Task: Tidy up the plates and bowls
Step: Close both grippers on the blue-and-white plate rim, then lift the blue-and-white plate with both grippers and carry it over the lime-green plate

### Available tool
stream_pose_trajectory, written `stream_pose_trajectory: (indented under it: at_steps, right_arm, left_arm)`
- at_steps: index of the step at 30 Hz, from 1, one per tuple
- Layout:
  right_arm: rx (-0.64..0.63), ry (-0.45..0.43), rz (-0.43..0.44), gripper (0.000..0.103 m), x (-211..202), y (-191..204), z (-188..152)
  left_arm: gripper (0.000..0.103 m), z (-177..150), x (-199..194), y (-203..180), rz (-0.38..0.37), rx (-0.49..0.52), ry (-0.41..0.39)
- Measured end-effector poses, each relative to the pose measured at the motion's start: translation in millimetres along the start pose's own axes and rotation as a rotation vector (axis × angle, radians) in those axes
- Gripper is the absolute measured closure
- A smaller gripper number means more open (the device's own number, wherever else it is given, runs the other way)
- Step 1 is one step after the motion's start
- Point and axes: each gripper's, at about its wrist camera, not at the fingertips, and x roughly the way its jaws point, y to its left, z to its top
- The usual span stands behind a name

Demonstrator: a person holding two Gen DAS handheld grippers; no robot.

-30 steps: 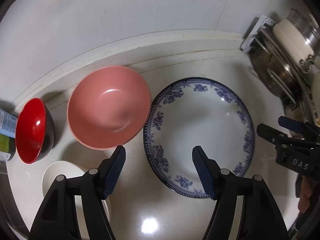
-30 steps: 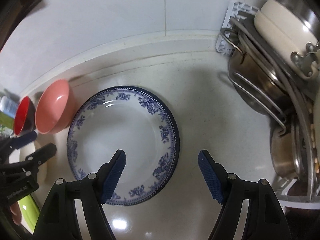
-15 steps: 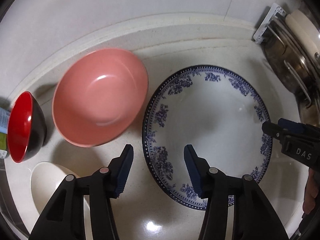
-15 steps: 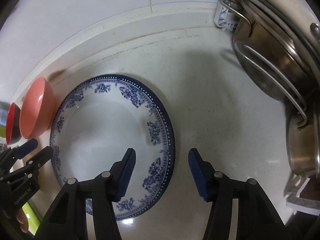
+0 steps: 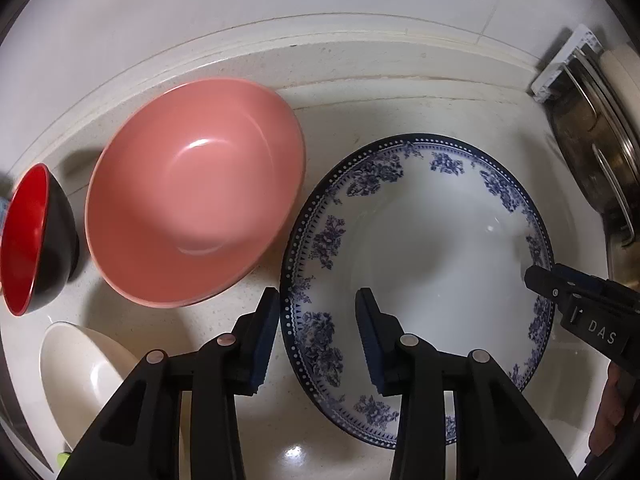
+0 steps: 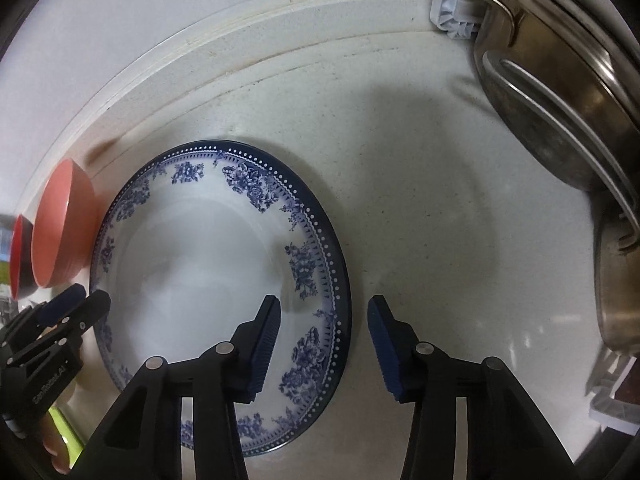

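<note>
On the speckled countertop [image 6: 420,200], the round blue-and-white floral porcelain plate [image 5: 432,240] lies between closing left gripper [image 5: 316,320] and right gripper [image 6: 322,328], each part-open astride an opposite rim, unclamped.

Both grippers lower vs a sec ago, plate [image 5: 420,240] bigger in both views, left gripper [image 5: 318,344] jaws closing, narrower astride plate's left rim, right gripper [image 6: 322,344] jaws closing astride its right rim, not yet pinching.
</note>
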Motion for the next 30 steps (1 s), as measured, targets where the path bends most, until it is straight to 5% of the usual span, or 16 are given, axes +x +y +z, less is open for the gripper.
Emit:
stream_pose_trajectory:
  at_steps: [11, 30]
  right_arm:
    - [-0.026, -0.018, -0.008, 0.068, 5, 12, -2]
    - [-0.029, -0.076, -0.031, 0.069, -21, 21, -30]
  left_arm:
    - [0.070, 3, 13, 2, 0.006, -0.011, 0.013]
    - [0.071, -21, -16, -2, -0.021, 0.014, -0.051]
